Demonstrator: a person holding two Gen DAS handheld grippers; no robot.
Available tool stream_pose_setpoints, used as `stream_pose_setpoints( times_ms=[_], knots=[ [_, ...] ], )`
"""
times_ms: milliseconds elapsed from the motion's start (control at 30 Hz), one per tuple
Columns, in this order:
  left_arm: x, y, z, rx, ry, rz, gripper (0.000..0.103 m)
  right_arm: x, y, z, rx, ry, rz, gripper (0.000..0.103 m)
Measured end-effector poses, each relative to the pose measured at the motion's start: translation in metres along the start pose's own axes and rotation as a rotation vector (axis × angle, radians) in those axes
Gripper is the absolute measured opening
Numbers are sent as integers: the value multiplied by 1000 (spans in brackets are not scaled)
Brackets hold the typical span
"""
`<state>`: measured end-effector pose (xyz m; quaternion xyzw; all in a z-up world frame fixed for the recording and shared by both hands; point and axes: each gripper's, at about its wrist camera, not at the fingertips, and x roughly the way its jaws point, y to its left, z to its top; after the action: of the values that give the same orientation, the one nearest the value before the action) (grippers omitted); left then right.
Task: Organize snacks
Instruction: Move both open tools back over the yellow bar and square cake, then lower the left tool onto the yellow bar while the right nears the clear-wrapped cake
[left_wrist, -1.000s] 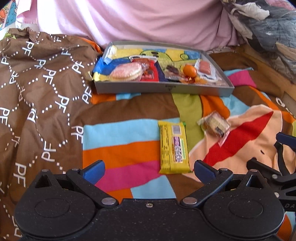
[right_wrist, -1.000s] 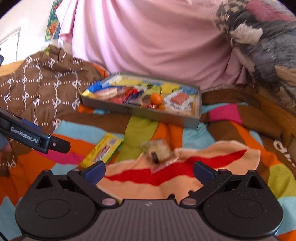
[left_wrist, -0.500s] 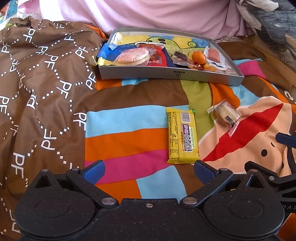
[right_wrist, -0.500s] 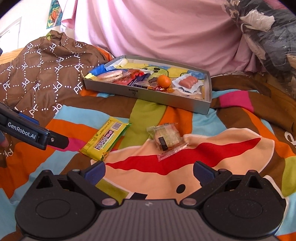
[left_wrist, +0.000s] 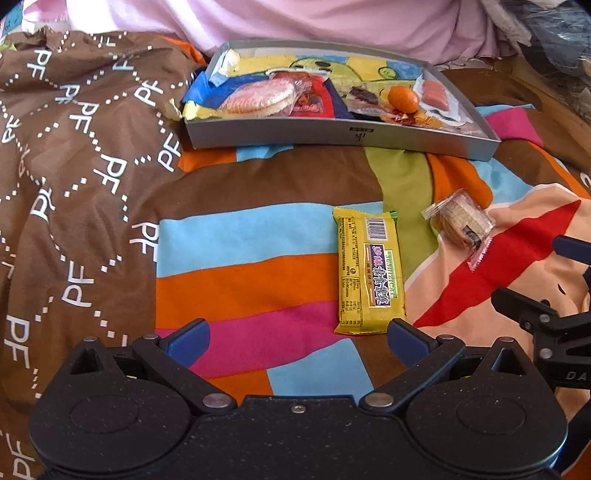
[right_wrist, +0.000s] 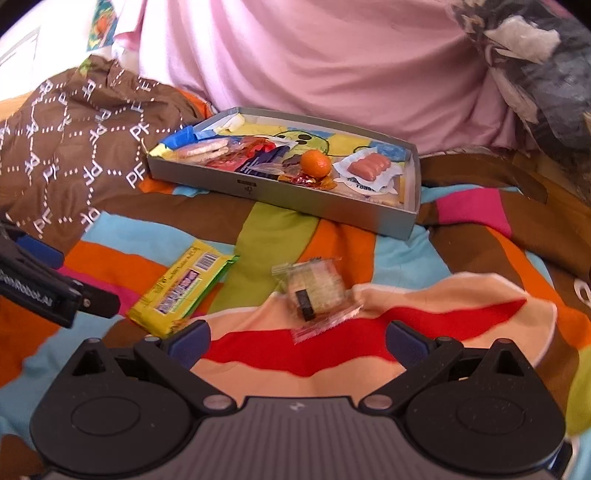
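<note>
Ahead and to the left of our left gripper (left_wrist: 297, 338), we are reading white "PF" letters repeated all over the brown cloth (left_wrist: 85, 155). Just ahead of its right finger, we are seeing a barcode and green lettering on the yellow snack bar (left_wrist: 367, 271); its purple band is carrying characters we cannot read. At the right edge, the other gripper's black body (left_wrist: 570, 374) is showing "DA". From our right gripper (right_wrist: 297, 339), we are reading roughly "GenRobot.AI", blurred, on the black arm (right_wrist: 35, 297) to its left. Small print on the grey tray's front wall (right_wrist: 280, 194) is staying illegible.
</note>
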<state>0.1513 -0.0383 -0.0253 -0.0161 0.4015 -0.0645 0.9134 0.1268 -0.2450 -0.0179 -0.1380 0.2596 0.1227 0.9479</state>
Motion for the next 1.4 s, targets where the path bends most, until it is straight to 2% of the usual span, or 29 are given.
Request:
stream_pose_setpoints(
  times_ms=[100,300,467,733,933,1133,1400],
  knots=[
    [6,-1,5,-1,2,7,101,15,-1,-1,-55,-8,-16,103],
    [16,-5,16,35,-30,2,101,42,-9,1,-76,-12,-37,103],
    [27,-13,25,39,-39,-31,101,58,-10,2,-118,-16,-55,103],
    [47,-36,38,83,-31,-31,101,66,4,-3,-243,-43,-24,102],
    [61,-43,49,104,-12,-4,99,73,0,0,-222,-41,15,102],
    [73,-49,54,103,28,36,98,77,-5,0,-204,-42,50,96],
    [77,-53,50,171,33,55,98,82,-14,1,-149,-30,73,90]
  ],
)
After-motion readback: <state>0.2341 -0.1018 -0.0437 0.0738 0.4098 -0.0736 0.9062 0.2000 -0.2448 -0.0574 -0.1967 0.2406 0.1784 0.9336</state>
